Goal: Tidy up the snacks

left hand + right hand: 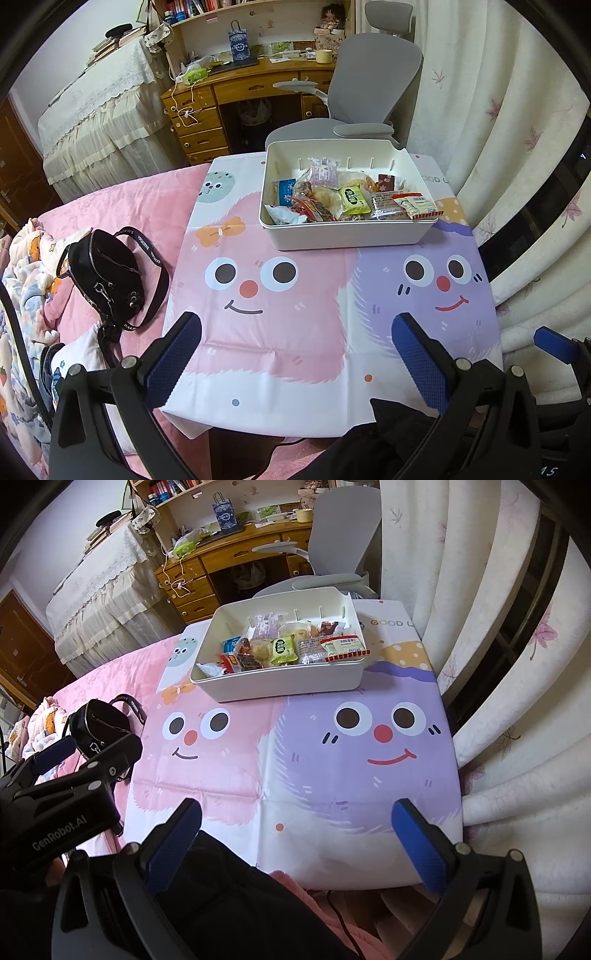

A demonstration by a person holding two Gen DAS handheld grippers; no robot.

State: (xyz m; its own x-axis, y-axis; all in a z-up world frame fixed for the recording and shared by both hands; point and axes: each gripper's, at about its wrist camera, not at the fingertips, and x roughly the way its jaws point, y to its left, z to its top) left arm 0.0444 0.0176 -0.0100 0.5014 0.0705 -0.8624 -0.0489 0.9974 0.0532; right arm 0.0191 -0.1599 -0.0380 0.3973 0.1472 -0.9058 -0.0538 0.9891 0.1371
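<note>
A: Where are the snacks (343,195)?
B: Piled in the white bin (347,234) at the cartoon cloth's (295,332) far end.
A: And the grippers?
B: The left hand-held gripper (295,354) and right hand-held gripper (295,834) both hover spread, holding nothing, near the cloth's front edge.

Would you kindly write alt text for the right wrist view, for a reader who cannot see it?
A white bin full of wrapped snacks sits at the far end of a pink and purple cartoon-face cloth spread over a bed. The open, empty right gripper points toward it, with the left gripper at the left edge near a black bag.
</note>
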